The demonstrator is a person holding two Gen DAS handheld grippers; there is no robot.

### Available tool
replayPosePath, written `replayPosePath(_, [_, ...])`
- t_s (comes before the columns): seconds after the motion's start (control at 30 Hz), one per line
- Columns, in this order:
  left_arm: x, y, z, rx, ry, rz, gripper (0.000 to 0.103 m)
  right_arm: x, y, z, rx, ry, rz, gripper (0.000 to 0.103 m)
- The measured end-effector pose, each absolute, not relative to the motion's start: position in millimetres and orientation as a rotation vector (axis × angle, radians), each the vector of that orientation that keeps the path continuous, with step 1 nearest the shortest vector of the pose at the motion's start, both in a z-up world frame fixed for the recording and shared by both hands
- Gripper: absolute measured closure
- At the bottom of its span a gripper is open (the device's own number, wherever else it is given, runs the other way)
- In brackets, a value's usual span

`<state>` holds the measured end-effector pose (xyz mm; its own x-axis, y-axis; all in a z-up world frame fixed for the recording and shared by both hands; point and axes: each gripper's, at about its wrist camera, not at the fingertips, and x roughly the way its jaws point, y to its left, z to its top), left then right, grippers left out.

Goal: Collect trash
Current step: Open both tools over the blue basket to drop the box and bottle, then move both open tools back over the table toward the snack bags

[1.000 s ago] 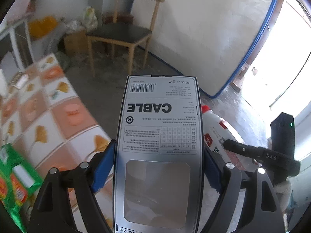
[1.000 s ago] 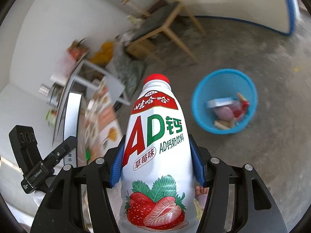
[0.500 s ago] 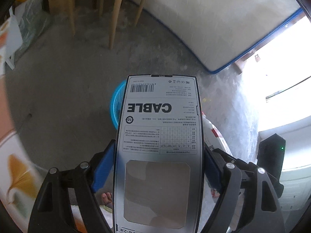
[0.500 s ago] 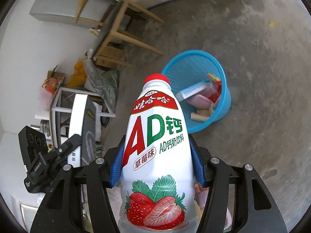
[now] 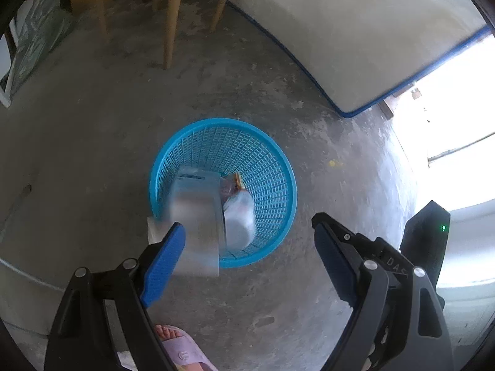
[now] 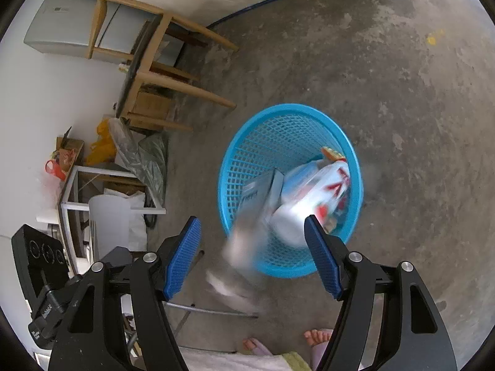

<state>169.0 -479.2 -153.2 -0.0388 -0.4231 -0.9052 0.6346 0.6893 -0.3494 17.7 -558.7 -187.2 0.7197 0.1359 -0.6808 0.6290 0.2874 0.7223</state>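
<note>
A blue mesh basket (image 5: 280, 167) stands on the concrete floor below both grippers. The grey cable box (image 5: 195, 213) is blurred in mid-air, dropping over the basket's near rim. The strawberry milk bottle (image 5: 239, 216) falls beside it, inside the basket. My left gripper (image 5: 247, 221) hangs above with its jaws opening and spread wide, and nothing touches its pads. In the right wrist view the basket (image 6: 278, 109) holds the blurred bottle (image 6: 312, 194) and the box (image 6: 258, 198). My right gripper (image 6: 251, 219) has its jaws opening, clear of both.
A wooden chair (image 6: 154, 71) and a cardboard box stand behind the basket, near a blue-edged mattress (image 5: 355, 40) leaning on the wall. A person's feet in pink slippers (image 5: 182, 352) are just below the grippers. Clutter and a white frame (image 6: 108, 185) lie to the left.
Both grippers swung down over the basket and let go. The cable box and the milk bottle have left the jaws and are falling into the basket.
</note>
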Motion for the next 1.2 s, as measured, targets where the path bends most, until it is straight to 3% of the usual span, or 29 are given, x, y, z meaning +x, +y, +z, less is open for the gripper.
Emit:
replayPosePath(0.37, [165.4,-448.3,-107.5,0.102,1.293,-0.914,0.02,-22.5,-537.0,-191.5,1.269,0.761,-0.408,0.036])
replayPosePath(0.77, [125.3,-362.8,-21.3,0.111,1.057,-0.994,0.02,-28.5,-505.1,-123.2,1.126,0.683,-0.317,0.034])
replayPosePath(1.2, [86.9,-157.5,24.9,0.02,0.859,-0.8,0.02,19.3,-421.1,-41.6,1.03,0.663,0.053,0.026])
